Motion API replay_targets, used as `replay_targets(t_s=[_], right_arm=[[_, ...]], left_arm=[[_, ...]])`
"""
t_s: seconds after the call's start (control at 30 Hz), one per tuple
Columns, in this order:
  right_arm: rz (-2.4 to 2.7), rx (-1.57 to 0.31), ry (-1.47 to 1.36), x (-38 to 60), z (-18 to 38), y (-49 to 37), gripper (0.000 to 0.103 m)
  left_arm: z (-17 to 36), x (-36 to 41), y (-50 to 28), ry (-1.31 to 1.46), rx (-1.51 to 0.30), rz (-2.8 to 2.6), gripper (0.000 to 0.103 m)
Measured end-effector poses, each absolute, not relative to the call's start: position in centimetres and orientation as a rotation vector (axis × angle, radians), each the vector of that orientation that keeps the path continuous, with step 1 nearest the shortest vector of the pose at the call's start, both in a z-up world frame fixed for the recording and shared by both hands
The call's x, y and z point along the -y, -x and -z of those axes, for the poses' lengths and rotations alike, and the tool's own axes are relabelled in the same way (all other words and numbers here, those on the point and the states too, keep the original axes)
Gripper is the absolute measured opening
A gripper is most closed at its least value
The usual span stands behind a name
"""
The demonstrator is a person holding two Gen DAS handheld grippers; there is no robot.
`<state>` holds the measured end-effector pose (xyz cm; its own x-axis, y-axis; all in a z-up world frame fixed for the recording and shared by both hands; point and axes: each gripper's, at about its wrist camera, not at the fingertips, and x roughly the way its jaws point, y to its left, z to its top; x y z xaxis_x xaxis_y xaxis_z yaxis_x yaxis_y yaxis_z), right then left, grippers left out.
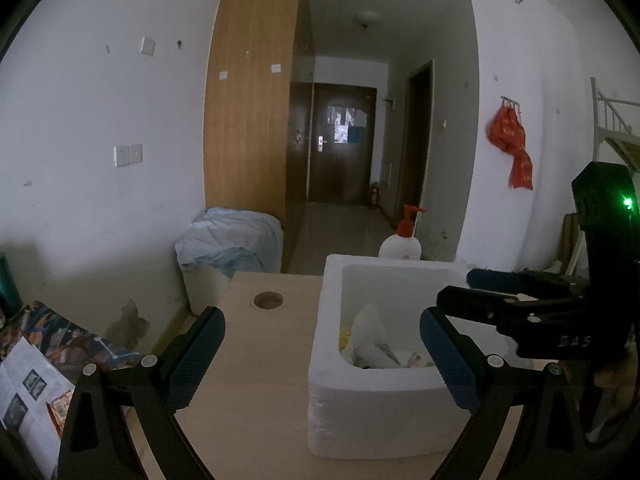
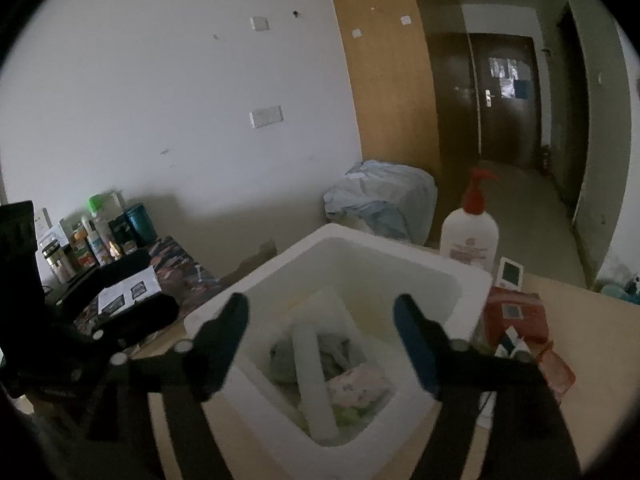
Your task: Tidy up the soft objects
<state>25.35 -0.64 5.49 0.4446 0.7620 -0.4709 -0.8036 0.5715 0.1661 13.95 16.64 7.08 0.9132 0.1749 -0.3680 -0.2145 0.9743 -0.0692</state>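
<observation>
Hovered over the white foam box (image 2: 452, 280) with the right gripper (image 2: 320, 344), jaws spread wide and holding nothing. Held the left gripper (image 1: 322, 344) low at the box's 9 o'clock side, jaws likewise spread and empty, one blue pad just beside the box's near right corner. Found the soft objects already inside the box: a white foam roll (image 2: 312, 376) leaning upright, a grey-green plush lump (image 2: 282, 360) at its 9 o'clock, a pink patterned pouch (image 2: 358, 388) at its 3 o'clock. Could not tell from the blurred right view what lay beneath them.

Judged the step as hovering above the box with nothing gripped, either about to tidy its contents or ready to go for another piece. Saw no loose soft item on the wooden table (image 1: 248, 360). Noted a red pouch (image 2: 516, 316) at the box's 3 o'clock and a lotion pump bottle (image 2: 470, 236) at 1 o'clock. Called next for a straight descent between the box walls, avoiding the rim.
</observation>
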Motion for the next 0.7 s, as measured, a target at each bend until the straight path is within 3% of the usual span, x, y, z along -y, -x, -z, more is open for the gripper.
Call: replay_targets(t_s=[0.17, 0.7], right_arm=[[-0.934, -0.49, 0.061, 2.2, -6.3, -24.9, 0.103], [-0.801, -0.429, -0.005, 10.8, -7.7, -22.9, 0.103]], left_arm=[[-7.3, -16.2, -13.8, 0.104, -0.366, -0.185, 0.098], [-8.5, -10.8, -13.2, 0.085, -0.345, -0.088, 0.102]])
